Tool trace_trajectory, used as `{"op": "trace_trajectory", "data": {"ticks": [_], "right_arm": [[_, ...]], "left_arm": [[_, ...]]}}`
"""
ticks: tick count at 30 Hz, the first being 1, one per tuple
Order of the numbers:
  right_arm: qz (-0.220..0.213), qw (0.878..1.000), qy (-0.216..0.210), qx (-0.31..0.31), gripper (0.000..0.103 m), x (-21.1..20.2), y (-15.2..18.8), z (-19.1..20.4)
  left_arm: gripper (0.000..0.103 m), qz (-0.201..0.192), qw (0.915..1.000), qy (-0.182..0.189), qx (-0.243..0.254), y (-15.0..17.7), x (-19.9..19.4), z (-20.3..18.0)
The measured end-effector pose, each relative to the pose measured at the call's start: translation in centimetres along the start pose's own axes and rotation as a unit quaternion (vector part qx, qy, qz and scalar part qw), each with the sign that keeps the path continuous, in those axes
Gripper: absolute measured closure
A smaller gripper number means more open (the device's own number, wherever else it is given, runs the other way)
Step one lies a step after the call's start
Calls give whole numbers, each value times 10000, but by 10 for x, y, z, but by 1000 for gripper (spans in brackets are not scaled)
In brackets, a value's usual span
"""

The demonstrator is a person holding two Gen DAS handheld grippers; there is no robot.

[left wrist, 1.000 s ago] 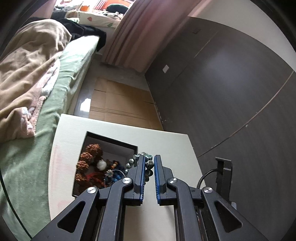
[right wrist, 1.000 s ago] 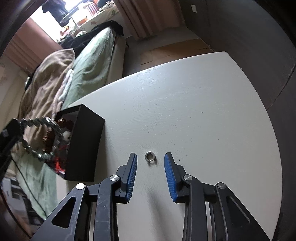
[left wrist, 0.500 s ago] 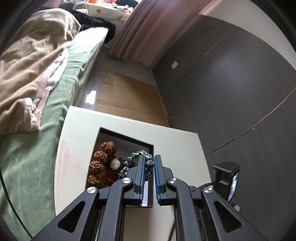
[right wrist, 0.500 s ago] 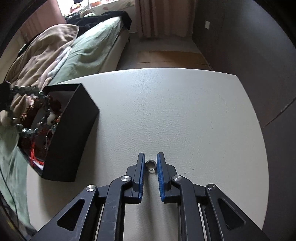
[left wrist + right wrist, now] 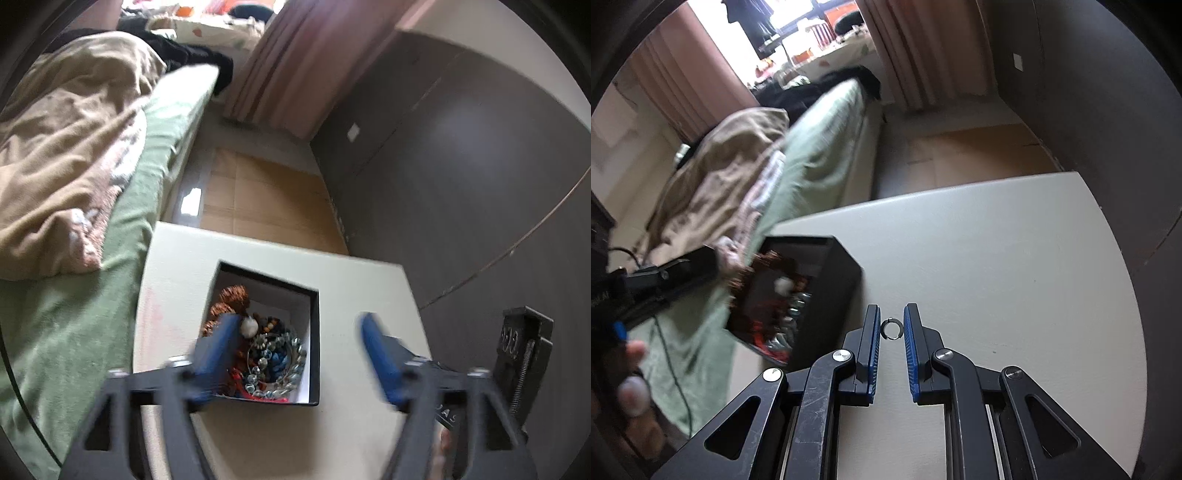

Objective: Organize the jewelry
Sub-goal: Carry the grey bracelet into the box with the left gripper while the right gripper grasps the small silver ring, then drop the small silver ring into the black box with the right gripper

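The right claw (image 5: pixel 891 328) grips a small ring (image 5: pixel 892 328) above the desk (image 5: pixel 1015 258), while the blurred left claw (image 5: pixel 295 332), jaws just opening wide, seems empty over the box (image 5: pixel 314 332) of partly hidden beads (image 5: pixel 275 354).

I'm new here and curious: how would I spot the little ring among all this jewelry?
Start at the white table, right of the black box of beads. The ring is pinched in the right gripper; it alone is plain silver metal and outside the box.

No text can be read; faint letters on the gripper are too blurred.
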State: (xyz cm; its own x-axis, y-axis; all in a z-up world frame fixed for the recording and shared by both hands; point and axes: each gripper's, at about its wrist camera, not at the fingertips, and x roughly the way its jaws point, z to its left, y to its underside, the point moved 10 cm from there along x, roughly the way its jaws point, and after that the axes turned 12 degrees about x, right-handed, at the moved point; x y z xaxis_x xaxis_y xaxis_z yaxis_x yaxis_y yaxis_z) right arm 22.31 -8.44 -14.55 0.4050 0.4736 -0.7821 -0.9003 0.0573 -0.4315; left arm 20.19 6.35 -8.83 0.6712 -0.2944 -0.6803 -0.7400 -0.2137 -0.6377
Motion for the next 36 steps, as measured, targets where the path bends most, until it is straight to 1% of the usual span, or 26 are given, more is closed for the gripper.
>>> {"op": "trace_trajectory", "data": {"ticks": [2, 4, 6, 8, 11, 13, 15, 17, 19, 20, 21, 22, 23, 24, 28, 30, 31, 32, 33, 34, 36], "right_arm": [[-84, 9999, -128, -40, 88, -4, -2, 10], [-159, 9994, -283, -95, 88, -11, -4, 20], [-161, 9990, -401, -106, 88, -11, -5, 31], [-147, 9987, -469, -129, 88, -8, -7, 41], [-136, 9981, -586, -166, 88, -2, -10, 57], [-121, 9975, -678, -172, 88, 2, -11, 66], [-132, 9969, -754, -191, 88, 7, -12, 75], [-210, 9962, -808, -255, 88, 8, -15, 84], [-382, 9956, -766, -387, 88, 7, -20, 92], [-379, 9952, -790, -432, 86, 9, -21, 96], [-299, 9950, -842, -452, 80, 11, -20, 99], [-195, 9952, -860, -426, 56, 14, -18, 100], [-161, 9960, -810, -354, 35, 16, -18, 97], [-232, 9964, -761, -276, 31, 15, -19, 93], [-110, 9970, -759, -143, 31, 12, -17, 84], [-175, 9976, -666, -117, 30, 6, -17, 77], [-198, 9977, -643, -100, 25, 2, -16, 74], [-220, 9978, -626, -69, 16, -1, -15, 71], [-254, 9978, -608, -28, 12, -7, -15, 68], [-282, 9977, -608, -9, 9, -10, -15, 65], [-295, 9978, -601, 26, 9, -20, -12, 61]], "left_arm": [[17, -168, 9998, 8, -52, -5, -11, 4], [16, -261, 9996, -34, -63, -10, -20, 8], [13, -352, 9993, -27, -90, -13, -27, 13], [12, -430, 9990, -36, -131, -15, -33, 17], [12, -533, 9985, -138, -8, -18, -43, 18], [11, -607, 9978, -243, 88, -20, -50, 21], [7, -651, 9975, -253, 94, -21, -54, 24], [7, -678, 9973, -291, 37, -21, -58, 30], [7, -698, 9971, -311, -55, -21, -61, 38], [7, -713, 9970, -285, -82, -20, -62, 40], [7, -734, 9969, -255, -116, -20, -63, 43], [7, -728, 9969, -279, -142, -20, -63, 45], [7, -720, 9968, -301, -148, -19, -63, 46], [7, -697, 9969, -335, -149, -18, -63, 47], [7, -623, 9974, -342, -147, -13, -62, 47], [4, -576, 9976, -368, -133, -10, -62, 46], [3, -557, 9976, -394, -121, -8, -62, 46], [2, -552, 9976, -405, -96, -7, -62, 45], [2, -551, 9976, -419, -59, -5, -63, 44], [2, -546, 9975, -446, -7, -4, -64, 42], [2, -535, 9975, -453, 77, -1, -65, 38]]}}
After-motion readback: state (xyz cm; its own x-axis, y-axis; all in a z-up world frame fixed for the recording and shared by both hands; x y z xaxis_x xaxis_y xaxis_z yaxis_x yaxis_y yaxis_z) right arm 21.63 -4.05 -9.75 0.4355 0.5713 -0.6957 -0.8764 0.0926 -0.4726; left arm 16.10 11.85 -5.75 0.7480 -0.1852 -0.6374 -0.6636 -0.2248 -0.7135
